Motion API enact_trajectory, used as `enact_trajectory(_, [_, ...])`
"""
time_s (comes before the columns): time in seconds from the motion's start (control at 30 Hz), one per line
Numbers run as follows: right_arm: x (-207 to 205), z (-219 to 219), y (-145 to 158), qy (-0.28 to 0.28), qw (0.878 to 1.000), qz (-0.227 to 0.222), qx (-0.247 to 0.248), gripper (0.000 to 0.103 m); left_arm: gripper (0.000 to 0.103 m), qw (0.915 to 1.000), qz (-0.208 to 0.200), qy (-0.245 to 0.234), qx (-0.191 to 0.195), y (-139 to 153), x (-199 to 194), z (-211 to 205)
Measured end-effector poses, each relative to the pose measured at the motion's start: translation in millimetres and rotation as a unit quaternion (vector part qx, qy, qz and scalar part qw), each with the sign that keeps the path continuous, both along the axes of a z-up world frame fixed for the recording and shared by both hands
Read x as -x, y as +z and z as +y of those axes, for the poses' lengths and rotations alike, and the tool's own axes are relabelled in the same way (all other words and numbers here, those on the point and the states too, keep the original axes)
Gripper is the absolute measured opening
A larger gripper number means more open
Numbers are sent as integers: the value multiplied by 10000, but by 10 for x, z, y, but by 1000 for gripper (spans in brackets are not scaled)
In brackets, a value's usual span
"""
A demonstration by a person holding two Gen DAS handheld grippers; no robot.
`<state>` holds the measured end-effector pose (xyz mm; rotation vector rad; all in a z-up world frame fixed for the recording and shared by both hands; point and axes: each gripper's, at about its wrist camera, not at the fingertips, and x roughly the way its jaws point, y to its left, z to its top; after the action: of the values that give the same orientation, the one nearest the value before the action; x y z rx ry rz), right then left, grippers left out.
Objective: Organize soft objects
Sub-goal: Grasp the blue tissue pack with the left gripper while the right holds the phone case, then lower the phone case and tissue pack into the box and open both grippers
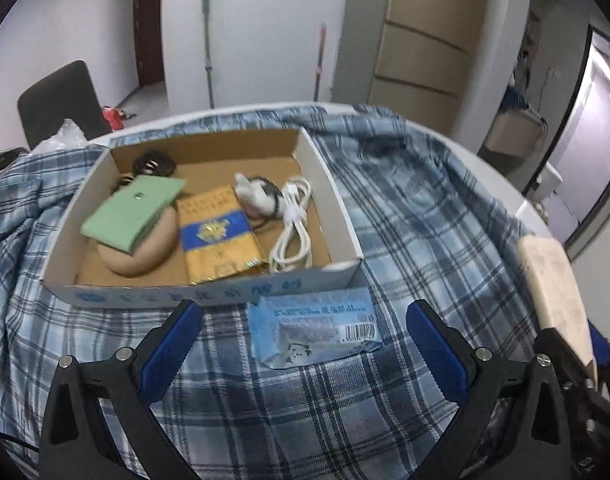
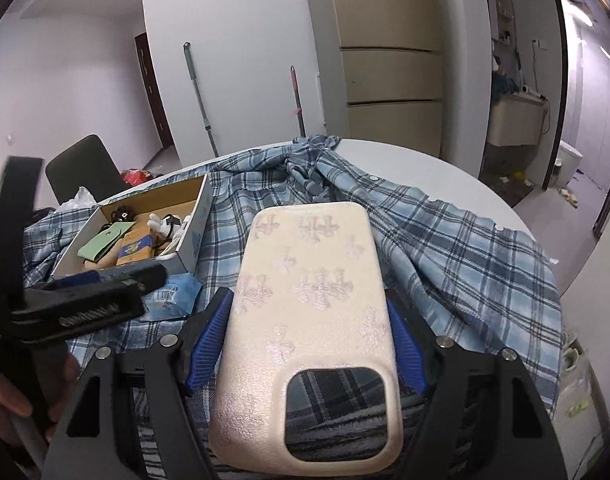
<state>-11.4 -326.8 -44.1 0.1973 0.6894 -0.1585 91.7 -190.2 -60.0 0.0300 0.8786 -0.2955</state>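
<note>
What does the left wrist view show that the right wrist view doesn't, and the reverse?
Left wrist only: the open left gripper from behind, and the white cable clearly. Right wrist only: the right gripper shut on the phone case, seen face-on. Both: cardboard box, blue packet, plaid shirt.

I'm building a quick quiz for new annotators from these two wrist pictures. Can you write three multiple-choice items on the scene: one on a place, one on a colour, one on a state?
1. Where is the blue packet?
A. in the cardboard box
B. on the plaid shirt, in front of the box
C. on the chair

2. What colour is the coiled cable in the box?
A. white
B. red
C. black

3. What is the right claw doing?
A. standing empty
B. gripping the phone case
C. gripping the cable

Answers: 1 B, it lies outside the front wall; 2 A, plainly white; 3 B, both pads press the case's sides.
</note>
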Motion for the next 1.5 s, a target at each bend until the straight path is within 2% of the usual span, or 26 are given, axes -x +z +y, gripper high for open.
enact_trajectory(0.13, [-3,-1,-15,22,10000,25,-36,72,103,9992,272,-158,-237,-174,-69,-102])
enact_trajectory(0.3, [-5,3,-28,3,10000,60,-47,72,102,9984,538,-145,-44,-262,-142,-60])
enact_trajectory(0.33, [-9,-5,-26,-1,10000,66,-51,72,100,9983,557,-145,-33,-269,-147,-55])
enact_trajectory(0.4, [-17,-4,-27,5,10000,85,-50,72,80,9980,594,-204,-58,-278,-151,-66])
enact_trajectory(0.43, [-15,-3,-26,-5,10000,78,-41,72,80,9979,597,-259,-71,-270,-145,-71])
enact_trajectory(0.5, [-16,3,-23,-18,10000,72,15,72,75,9982,435,-404,-92,-205,-70,-73])
enact_trajectory(0.6, [19,39,7,-40,9998,59,160,72,74,9979,195,-588,-189,-82,78,-61])
enact_trajectory(0.7, [84,54,70,60,9999,-34,76,72,74,9975,-43,-684,-164,87,244,30])
enact_trajectory(0.87, [113,127,173,300,9995,-103,-47,72,74,9959,-623,-640,-119,452,546,241])
enact_trajectory(1.03, [106,258,448,611,9970,-478,12,72,74,9910,-1243,-491,6,913,705,445])
enact_trajectory(1.23, [-112,337,889,998,9900,-963,-266,72,74,9859,-1656,-230,-107,1309,630,600])
enact_trajectory(1.3, [-232,388,1051,1085,9877,-1114,-134,72,74,9844,-1755,-144,18,1468,566,678])
enact_trajectory(1.4, [-443,486,1275,1118,9844,-1362,9,72,74,9764,-2159,112,22,1722,459,790])
enact_trajectory(1.5, [-656,579,1442,1029,9819,-1587,46,72,75,9727,-2300,305,39,1887,313,895])
